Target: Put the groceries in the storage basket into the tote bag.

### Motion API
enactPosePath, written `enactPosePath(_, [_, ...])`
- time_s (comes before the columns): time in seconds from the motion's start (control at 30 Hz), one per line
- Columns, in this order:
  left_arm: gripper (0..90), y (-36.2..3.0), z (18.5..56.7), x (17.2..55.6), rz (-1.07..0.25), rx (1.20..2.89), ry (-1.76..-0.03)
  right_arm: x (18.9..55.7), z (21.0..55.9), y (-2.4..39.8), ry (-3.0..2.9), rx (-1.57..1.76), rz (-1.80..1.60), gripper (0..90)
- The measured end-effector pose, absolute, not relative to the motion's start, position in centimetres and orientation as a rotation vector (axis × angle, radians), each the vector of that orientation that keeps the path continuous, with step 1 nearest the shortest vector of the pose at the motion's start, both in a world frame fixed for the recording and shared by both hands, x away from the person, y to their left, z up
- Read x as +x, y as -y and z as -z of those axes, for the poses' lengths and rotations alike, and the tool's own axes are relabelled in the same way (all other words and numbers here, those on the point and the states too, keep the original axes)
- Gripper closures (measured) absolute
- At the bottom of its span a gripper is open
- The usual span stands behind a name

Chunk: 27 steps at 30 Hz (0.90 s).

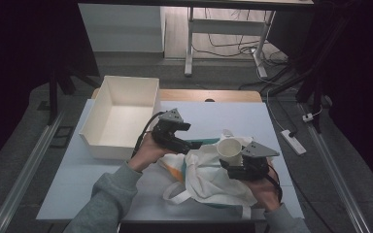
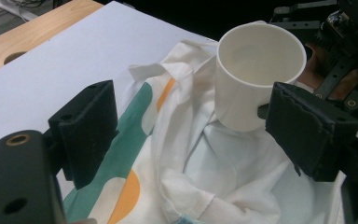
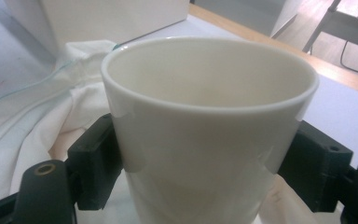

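A white cup stands upright between the two black jaws of my right gripper, which is shut on its lower wall. In the high view the cup sits over a crumpled white cloth bag with teal and orange patches, and the right gripper holds it from the near side. My left gripper is just left of the cup. Its jaws stand wide open above the cloth, with the cup a little beyond them.
An open white box stands at the table's back left, close behind the left hand. A wooden strip runs along the far edge of the white tabletop. A power strip lies on the floor to the right.
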<state>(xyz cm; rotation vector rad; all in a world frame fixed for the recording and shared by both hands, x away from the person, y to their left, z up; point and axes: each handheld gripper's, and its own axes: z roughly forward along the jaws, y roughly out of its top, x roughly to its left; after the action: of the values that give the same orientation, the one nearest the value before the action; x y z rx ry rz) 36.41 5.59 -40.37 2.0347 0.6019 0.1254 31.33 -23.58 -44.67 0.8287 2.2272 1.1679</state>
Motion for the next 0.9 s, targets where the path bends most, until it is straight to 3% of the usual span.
enactPosePath(0.57, [17.3,-5.3,41.3,36.9,-0.108,2.077,-0.613,32.8,48.1,22.0,-2.342,0.83,-1.147,21.4])
enactPosePath(0.9, [17.5,-5.4,41.4,36.9,-0.111,2.093,-0.617,32.7,47.9,22.8,-2.419,0.876,-1.073,21.7])
